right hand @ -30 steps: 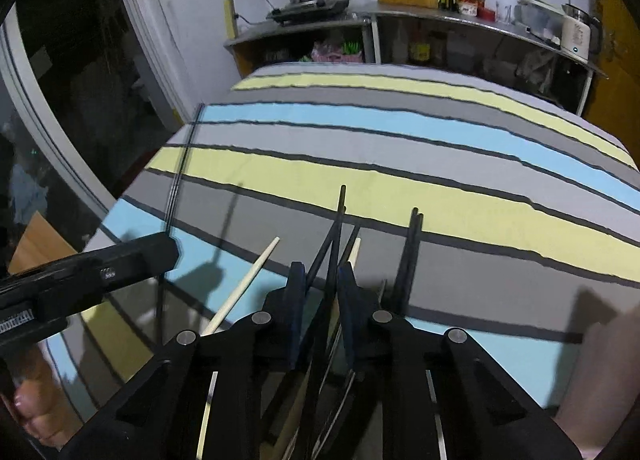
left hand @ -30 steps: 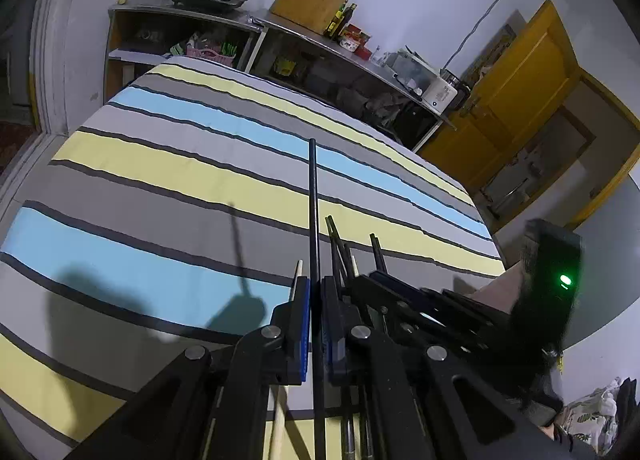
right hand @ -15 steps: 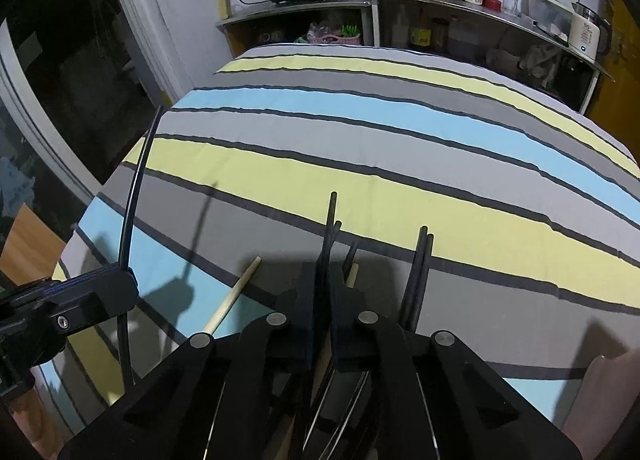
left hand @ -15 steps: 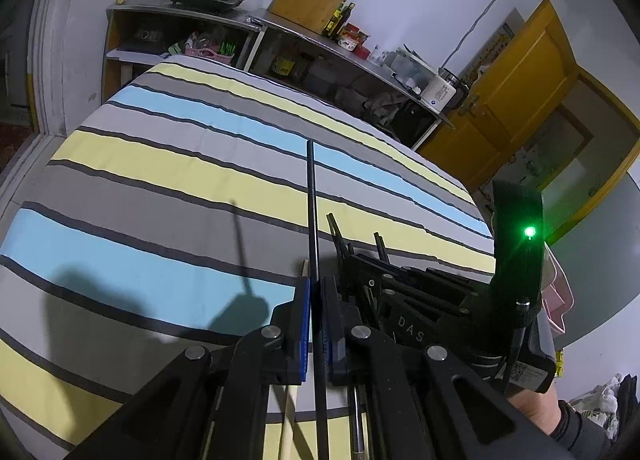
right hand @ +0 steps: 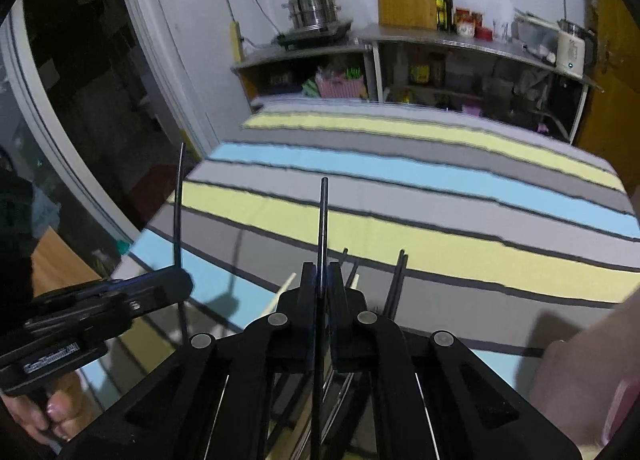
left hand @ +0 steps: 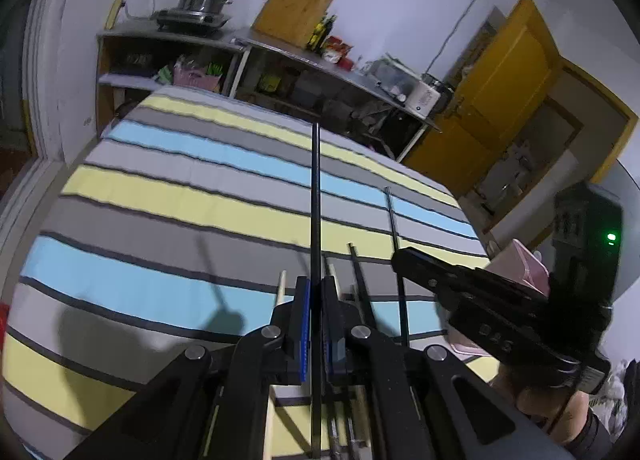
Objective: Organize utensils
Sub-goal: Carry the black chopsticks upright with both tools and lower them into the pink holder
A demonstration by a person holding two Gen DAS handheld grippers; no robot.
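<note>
Each claw clamps black chopstick (left hand: pixel 315 195); loose chopsticks (right hand: pixel 398 284) mostly hidden beneath.

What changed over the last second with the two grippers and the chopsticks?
The right gripper closed on a black chopstick from the pile and lifted it off the striped cloth. The left gripper rose a little too. Unchanged: the left gripper's clamp on its own black chopstick, and the remaining chopsticks lying on the cloth.
</note>
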